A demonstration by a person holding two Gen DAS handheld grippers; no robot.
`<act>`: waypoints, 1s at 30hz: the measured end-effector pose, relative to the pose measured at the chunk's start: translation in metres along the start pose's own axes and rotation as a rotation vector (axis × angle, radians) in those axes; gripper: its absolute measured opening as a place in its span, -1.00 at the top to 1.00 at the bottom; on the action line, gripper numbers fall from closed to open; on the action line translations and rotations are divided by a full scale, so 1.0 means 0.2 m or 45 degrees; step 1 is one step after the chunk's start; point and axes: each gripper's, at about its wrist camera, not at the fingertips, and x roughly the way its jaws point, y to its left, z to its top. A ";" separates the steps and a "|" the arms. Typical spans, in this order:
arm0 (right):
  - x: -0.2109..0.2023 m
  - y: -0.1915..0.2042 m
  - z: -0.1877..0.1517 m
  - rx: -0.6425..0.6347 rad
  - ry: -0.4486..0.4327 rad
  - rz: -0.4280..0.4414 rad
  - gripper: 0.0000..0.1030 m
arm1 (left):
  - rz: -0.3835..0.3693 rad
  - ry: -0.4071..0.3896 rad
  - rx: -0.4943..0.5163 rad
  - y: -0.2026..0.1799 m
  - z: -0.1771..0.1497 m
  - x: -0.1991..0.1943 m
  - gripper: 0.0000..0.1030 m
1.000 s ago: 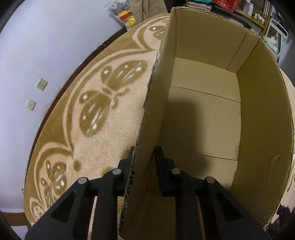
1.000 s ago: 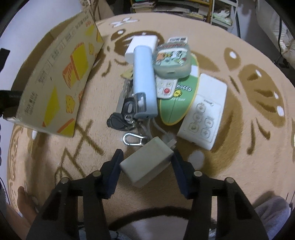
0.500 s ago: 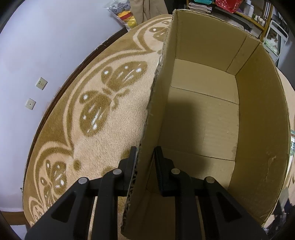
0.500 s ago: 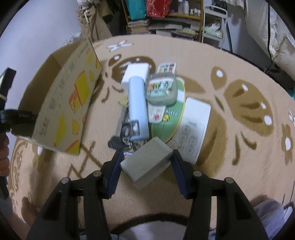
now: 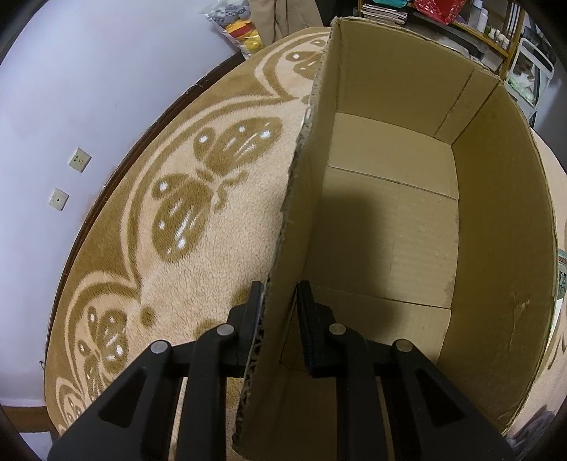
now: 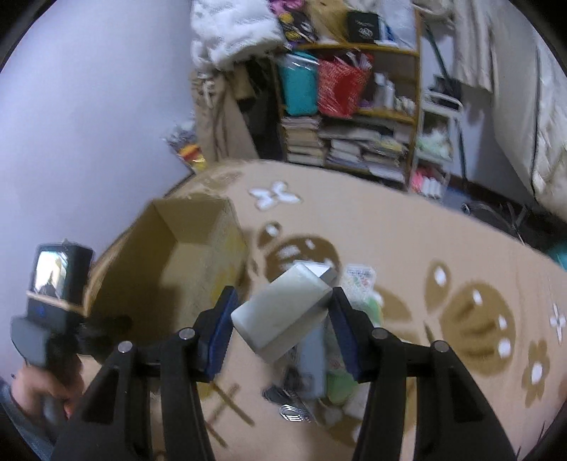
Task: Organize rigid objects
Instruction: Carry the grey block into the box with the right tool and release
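My left gripper [image 5: 280, 301] is shut on the near side wall of an open, empty cardboard box [image 5: 389, 212] that stands on the rug. The box also shows in the right wrist view [image 6: 184, 255], with the left gripper [image 6: 60, 319] at its near rim. My right gripper [image 6: 281, 312] is shut on a grey-white rectangular charger block [image 6: 283, 312] and holds it in the air, right of the box. Below it a pile of rigid objects [image 6: 319, 376] lies on the rug: a light blue power bank, keys, remotes, blurred.
A beige rug with brown butterfly patterns [image 5: 198, 198] covers the floor. A lilac wall with two sockets [image 5: 79, 159] is to the left. A crowded bookshelf [image 6: 354, 117] and a white bundle [image 6: 234, 32] stand behind the rug.
My right gripper has lifted the charger block off the rug and tilted up, so the shelf and box opening came into view. The left gripper keeps its hold on the box wall.
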 end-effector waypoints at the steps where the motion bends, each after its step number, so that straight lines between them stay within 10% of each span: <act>1: 0.01 0.04 0.02 -0.014 -0.011 0.012 -0.09 | -0.003 -0.001 -0.001 0.00 0.00 0.00 0.66; 14: 0.28 0.46 0.23 -0.147 -0.060 0.153 -0.09 | -0.026 0.008 -0.015 0.01 0.01 0.01 0.66; 30: 0.48 0.46 0.14 -0.196 0.038 0.136 -0.11 | -0.076 0.019 -0.041 0.04 0.02 0.05 0.68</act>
